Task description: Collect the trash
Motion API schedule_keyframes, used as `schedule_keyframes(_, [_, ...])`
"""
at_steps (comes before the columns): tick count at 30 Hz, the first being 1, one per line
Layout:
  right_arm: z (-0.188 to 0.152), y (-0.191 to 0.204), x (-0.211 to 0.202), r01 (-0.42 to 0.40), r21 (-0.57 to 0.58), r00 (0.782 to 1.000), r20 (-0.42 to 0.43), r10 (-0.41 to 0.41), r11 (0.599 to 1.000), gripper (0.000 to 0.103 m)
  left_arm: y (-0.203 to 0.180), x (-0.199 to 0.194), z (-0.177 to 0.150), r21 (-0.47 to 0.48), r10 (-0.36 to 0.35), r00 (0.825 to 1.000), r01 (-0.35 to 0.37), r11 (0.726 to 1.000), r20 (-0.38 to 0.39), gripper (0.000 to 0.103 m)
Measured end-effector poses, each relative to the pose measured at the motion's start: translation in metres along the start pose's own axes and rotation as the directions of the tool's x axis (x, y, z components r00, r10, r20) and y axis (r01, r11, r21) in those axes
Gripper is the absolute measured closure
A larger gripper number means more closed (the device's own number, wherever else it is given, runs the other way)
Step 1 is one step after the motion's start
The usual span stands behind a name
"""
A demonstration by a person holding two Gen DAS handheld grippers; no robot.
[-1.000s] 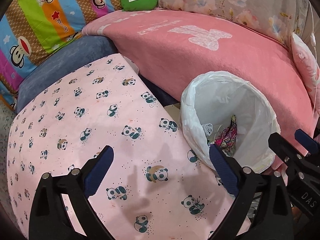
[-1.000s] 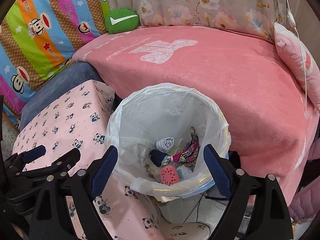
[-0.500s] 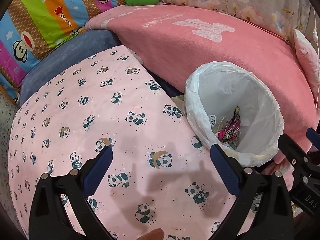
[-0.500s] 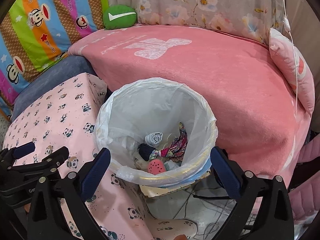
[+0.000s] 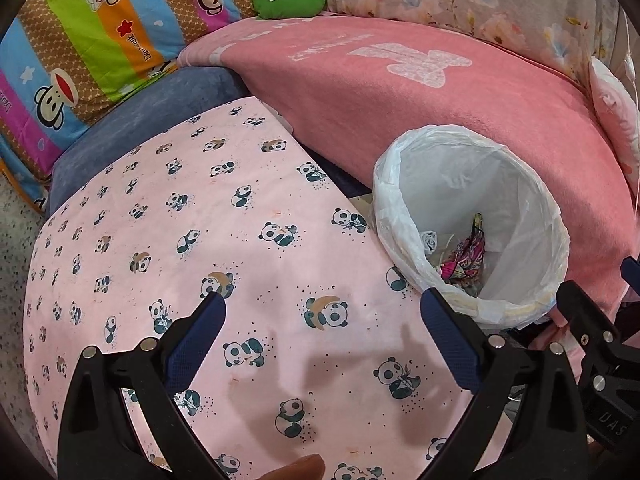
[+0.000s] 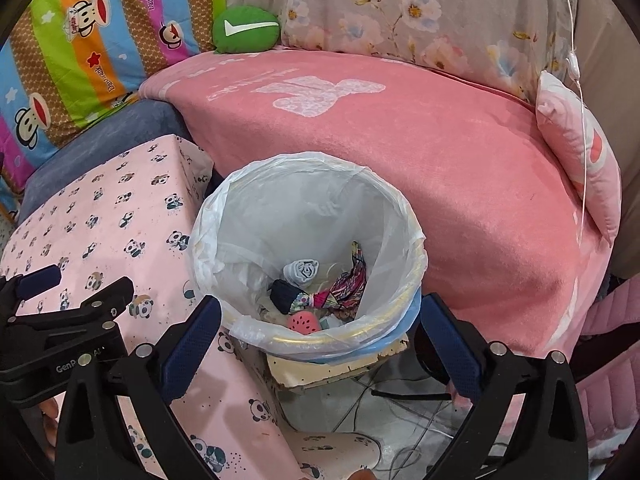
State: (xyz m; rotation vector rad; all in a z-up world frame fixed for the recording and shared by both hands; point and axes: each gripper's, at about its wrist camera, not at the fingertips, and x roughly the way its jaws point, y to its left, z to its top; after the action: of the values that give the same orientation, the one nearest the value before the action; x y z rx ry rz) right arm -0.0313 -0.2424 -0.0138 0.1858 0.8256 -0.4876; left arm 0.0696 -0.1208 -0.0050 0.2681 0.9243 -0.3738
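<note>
A trash bin lined with a white plastic bag (image 6: 400,216) stands between the panda-print table and the pink bed; it also shows in the left wrist view (image 5: 400,160). Inside lie a colourful wrapper (image 6: 352,280), a grey roll (image 6: 302,270), a dark wad (image 6: 286,296) and a pink watermelon-print piece (image 6: 304,322). My right gripper (image 6: 320,344) is open and empty, hovering above the bin's near rim. My left gripper (image 5: 324,344) is open and empty above the panda-print tablecloth (image 5: 200,220), left of the bin. The left gripper also shows in the right wrist view (image 6: 80,286).
A pink blanket (image 6: 400,140) covers the bed behind the bin. A green cushion (image 6: 246,28), a striped monkey-print pillow (image 5: 80,40) and floral bedding (image 6: 400,12) lie at the back. Cables (image 6: 400,412) run on the floor below the bin. A pink pillow (image 6: 576,148) lies at right.
Both grippers have drawn back and up a little from the bin, so the bin looks smaller and farther. Both stay open and empty.
</note>
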Motion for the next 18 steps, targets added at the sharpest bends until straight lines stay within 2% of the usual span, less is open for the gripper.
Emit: schedule_keyframes(18, [-0.0044, 0.0047, 0.0006, -0.003, -0.003, 1.000, -0.015, 0.002, 1.000, 0.007, -0.0015, -0.0031, -0.0030, -0.006, 0.033, 0.999, -0.033, 0.999, -0.003, 0.010])
